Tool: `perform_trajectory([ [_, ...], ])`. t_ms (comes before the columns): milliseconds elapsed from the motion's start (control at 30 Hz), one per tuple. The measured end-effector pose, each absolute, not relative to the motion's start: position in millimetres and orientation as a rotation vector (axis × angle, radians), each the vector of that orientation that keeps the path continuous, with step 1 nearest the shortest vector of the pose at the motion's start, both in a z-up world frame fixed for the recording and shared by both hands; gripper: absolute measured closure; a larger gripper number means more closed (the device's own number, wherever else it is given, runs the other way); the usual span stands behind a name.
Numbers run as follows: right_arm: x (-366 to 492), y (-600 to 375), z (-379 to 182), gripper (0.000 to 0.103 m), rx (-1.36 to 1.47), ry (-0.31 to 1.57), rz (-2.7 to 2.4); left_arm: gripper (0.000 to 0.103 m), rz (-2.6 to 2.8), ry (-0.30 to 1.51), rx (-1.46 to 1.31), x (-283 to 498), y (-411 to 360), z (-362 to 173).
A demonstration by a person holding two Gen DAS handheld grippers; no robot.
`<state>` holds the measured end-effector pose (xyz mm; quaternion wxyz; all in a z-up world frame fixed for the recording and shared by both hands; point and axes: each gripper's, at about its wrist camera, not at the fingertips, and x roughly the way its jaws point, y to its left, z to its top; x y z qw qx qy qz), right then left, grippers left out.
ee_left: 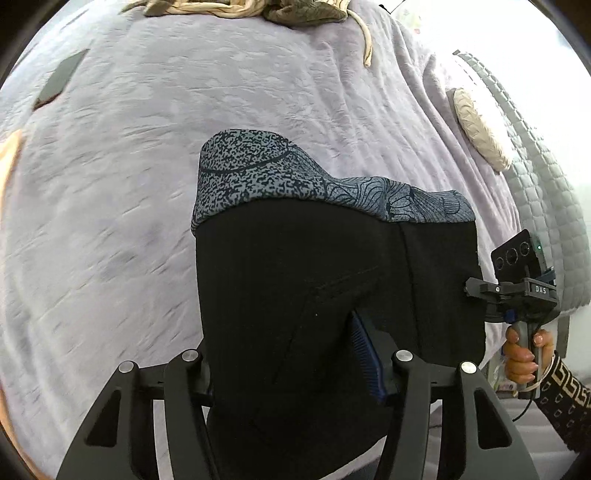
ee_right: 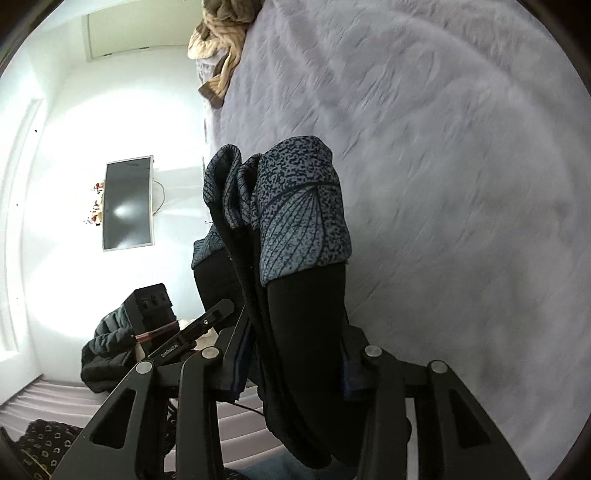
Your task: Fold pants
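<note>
Black pants (ee_left: pixel 295 277) with a speckled grey-blue waistband (ee_left: pixel 258 173) hang lifted above the bed. In the left wrist view my left gripper (ee_left: pixel 291 354) is shut on the black cloth, which hides its left finger; the blue pad (ee_left: pixel 365 354) presses into the fabric. My right gripper (ee_left: pixel 471 290) clamps the pants' right edge, held by a person's hand (ee_left: pixel 521 354). In the right wrist view the pants (ee_right: pixel 303 314) bunch in folds between the fingers of my right gripper (ee_right: pixel 295 369), waistband (ee_right: pixel 295 206) at the far end. The left gripper (ee_right: pixel 225 308) grips the far side.
A lavender blanket (ee_left: pixel 147 184) covers the bed below. Beige and olive clothes (ee_left: pixel 240 7) lie at its far edge, a dark flat object (ee_left: pixel 61 79) at far left. A woven cushion (ee_left: pixel 480 129) and grey quilted cover (ee_left: pixel 535 184) are at right. A wall screen (ee_right: pixel 127 203) and dark jacket (ee_right: pixel 107 350) are beyond the bed.
</note>
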<state>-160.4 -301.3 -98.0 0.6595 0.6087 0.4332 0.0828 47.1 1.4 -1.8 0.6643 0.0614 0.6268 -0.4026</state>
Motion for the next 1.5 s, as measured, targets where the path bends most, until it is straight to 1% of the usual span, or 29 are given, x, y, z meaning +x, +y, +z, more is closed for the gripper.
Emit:
perform_trajectory([
  [133,-155,-289,-104,0.062,1.396,0.972,0.202,0.044,-0.876,1.423,0.155,45,34,-4],
  [233,-153,-265,-113,0.062,1.417,0.979,0.199,0.043,-0.848,1.435,0.168,43,52,-17],
  [300,-150,-252,-124,0.062,1.414,1.007,0.183,0.038,-0.803,1.442,0.211,40,59,-35],
  [333,-150,-249,-128,0.062,1.406,1.025,0.174,0.032,-0.776,1.448,0.232,40,62,-44],
  [367,-149,-246,-133,0.062,1.394,1.047,0.160,0.023,-0.742,1.446,0.252,39,65,-52],
  [433,-147,-241,-141,0.062,1.351,1.088,0.124,0.012,-0.698,1.430,0.254,40,69,-58],
  [467,-147,-242,-142,0.061,1.332,1.095,0.105,0.008,-0.687,1.430,0.244,41,72,-59],
  [600,-143,-243,-140,0.046,1.234,1.154,0.023,0.008,-0.652,1.429,0.272,42,74,-54],
  [767,-139,-237,-122,0.039,1.034,1.268,-0.078,0.008,-0.560,1.379,0.366,32,64,-37],
  [900,-146,-235,-110,0.029,0.935,1.313,-0.157,0.008,-0.508,1.368,0.392,15,57,-22],
  [1000,-162,-230,-101,0.024,0.865,1.329,-0.197,0.008,-0.485,1.366,0.408,0,51,-14],
  [1133,-169,-228,-89,0.022,0.795,1.352,-0.220,0.008,-0.456,1.374,0.414,-25,55,-7],
  [1333,-173,-223,-82,0.017,0.734,1.385,-0.182,0.008,-0.395,1.371,0.384,-49,42,-7],
  [1367,-173,-223,-83,0.014,0.721,1.393,-0.176,0.008,-0.388,1.368,0.380,-54,41,-5],
  [1400,-174,-222,-83,0.008,0.713,1.397,-0.172,0.008,-0.383,1.368,0.378,-59,41,-3],
  [1433,-175,-223,-83,0.007,0.706,1.397,-0.170,0.008,-0.381,1.370,0.376,-62,39,-3],
  [1467,-176,-224,-83,0.000,0.704,1.395,-0.171,0.008,-0.383,1.372,0.378,-66,42,0],
  [1500,-177,-225,-82,0.000,0.707,1.391,-0.171,0.008,-0.384,1.373,0.383,-68,42,0],
])
